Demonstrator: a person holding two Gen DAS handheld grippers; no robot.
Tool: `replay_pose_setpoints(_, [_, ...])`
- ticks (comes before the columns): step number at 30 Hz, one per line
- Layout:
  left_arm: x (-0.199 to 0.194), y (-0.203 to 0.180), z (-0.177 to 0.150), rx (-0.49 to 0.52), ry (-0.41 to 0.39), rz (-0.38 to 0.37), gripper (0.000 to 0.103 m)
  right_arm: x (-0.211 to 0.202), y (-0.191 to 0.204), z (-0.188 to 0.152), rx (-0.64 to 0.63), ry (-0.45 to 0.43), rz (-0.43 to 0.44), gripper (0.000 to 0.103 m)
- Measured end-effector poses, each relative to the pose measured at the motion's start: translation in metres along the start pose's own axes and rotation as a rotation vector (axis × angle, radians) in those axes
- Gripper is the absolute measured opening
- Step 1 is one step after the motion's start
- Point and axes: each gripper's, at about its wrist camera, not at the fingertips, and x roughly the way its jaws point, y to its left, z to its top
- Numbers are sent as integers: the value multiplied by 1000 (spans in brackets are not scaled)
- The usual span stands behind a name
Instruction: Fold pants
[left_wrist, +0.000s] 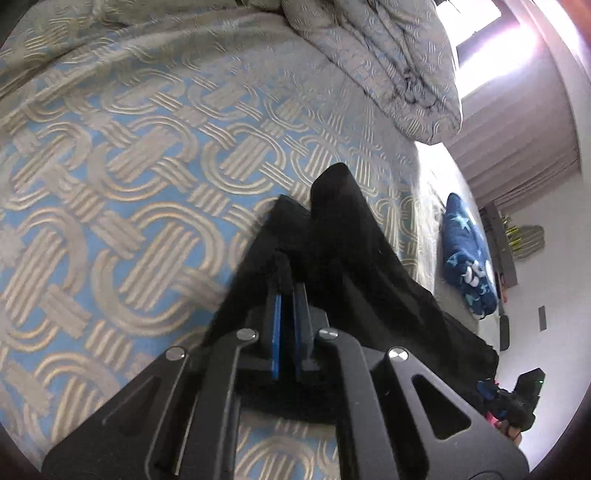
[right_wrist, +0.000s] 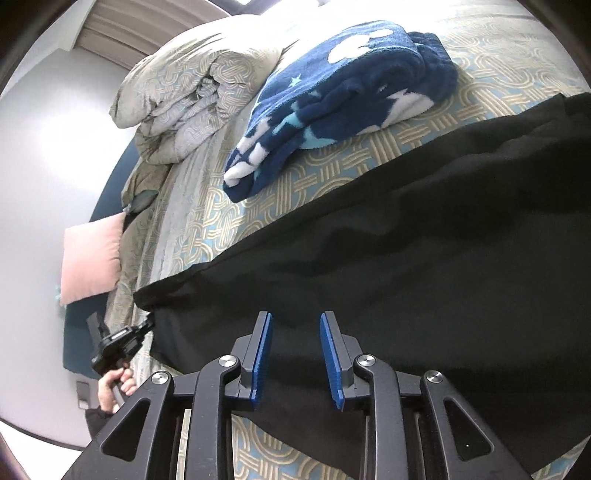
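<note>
The black pants (right_wrist: 406, 251) lie stretched across the patterned bedspread (left_wrist: 129, 166). My left gripper (left_wrist: 290, 273) is shut on one end of the black pants (left_wrist: 354, 258), with the cloth pinched between its blue pads and bunched up over the fingers. It also shows in the right wrist view (right_wrist: 147, 325), held by a hand at the pants' far end. My right gripper (right_wrist: 295, 321) is open, its blue pads (right_wrist: 328, 332) apart and empty, just above the near edge of the pants. It shows small in the left wrist view (left_wrist: 491, 391).
A folded blue star blanket (right_wrist: 340, 92) lies on the bed beside the pants, also in the left wrist view (left_wrist: 465, 258). A rolled duvet (right_wrist: 184, 99) sits at the head end. A pink pillow (right_wrist: 92, 258) is by the bed edge. Curtains (left_wrist: 517, 140) hang beyond.
</note>
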Motion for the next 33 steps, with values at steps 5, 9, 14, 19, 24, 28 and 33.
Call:
replay_pose_setpoints(5, [-21,26,-13,-30,7,-35,6,17,28,-11,-64,49,14,28])
replay_pose_setpoints(9, [-28,42,-20,-38,5,-1,7,32,52,-13,-111,65,22,28])
replay_pose_setpoints(14, [-37,43,-23,-81,-13,-40,7,38,63,-17,-121,63,31,28])
replay_pose_setpoints(19, [-32,-26,-22,51,-18,-129,43,11,42,-19,-69,-19,3,28])
replay_pose_setpoints(24, [12,-74,-22,139,-10,-64,46,-46,-15,-17,15,-164,-163,28])
replay_pose_setpoints(28, [46,-66,-29,126,39,65,46,-106,-85,-6,128,-273,-281,28])
replay_pose_setpoints(33, [41,-53,-35,128,8,86,35,-138,-165,13,202,-295,-441,28])
